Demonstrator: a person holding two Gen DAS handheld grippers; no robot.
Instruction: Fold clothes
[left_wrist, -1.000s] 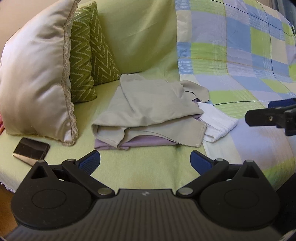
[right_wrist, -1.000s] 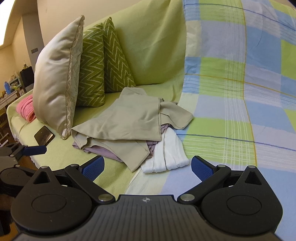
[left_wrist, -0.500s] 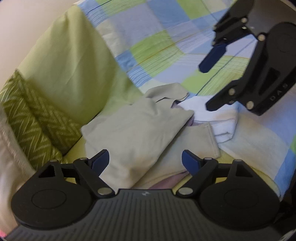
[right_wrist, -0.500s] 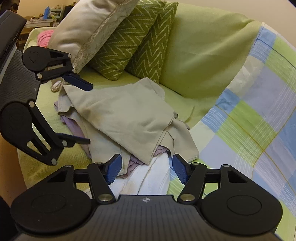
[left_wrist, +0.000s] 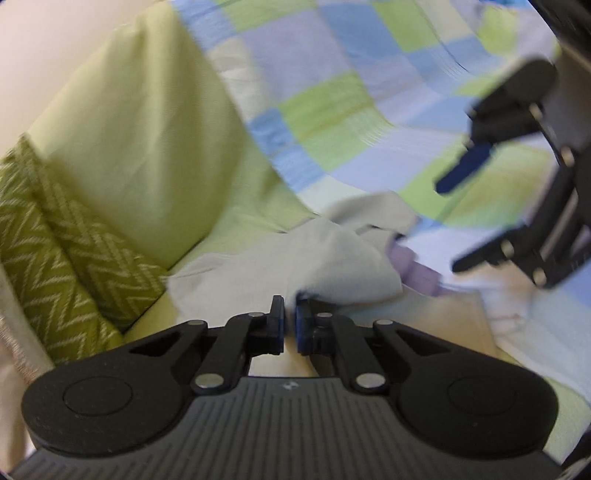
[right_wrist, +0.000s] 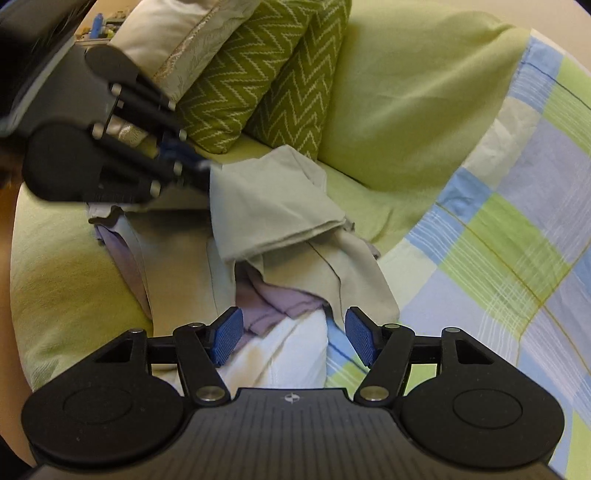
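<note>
A pile of clothes lies on the green sofa seat: a beige garment (left_wrist: 332, 258) (right_wrist: 266, 199) on top, a lilac garment (right_wrist: 280, 306) (left_wrist: 417, 266) under it and a white garment (right_wrist: 288, 362) (left_wrist: 509, 314) nearest the plaid side. My left gripper (left_wrist: 290, 325) (right_wrist: 199, 166) is shut on the beige garment's edge, and that corner stands raised off the pile. My right gripper (right_wrist: 295, 339) (left_wrist: 452, 225) hangs open just above the white and lilac garments, with nothing between its blue pads (right_wrist: 229, 339).
Two green zigzag cushions (right_wrist: 258, 85) (left_wrist: 74, 240) and a cream cushion (right_wrist: 166, 40) lean on the sofa back behind the pile. A blue, green and lilac plaid blanket (right_wrist: 517, 221) (left_wrist: 332, 74) covers the sofa's right part.
My left gripper moved in onto the pile, shut on the beige garment's edge and raised it. My right gripper came lower and closer to the white garment, still open.
</note>
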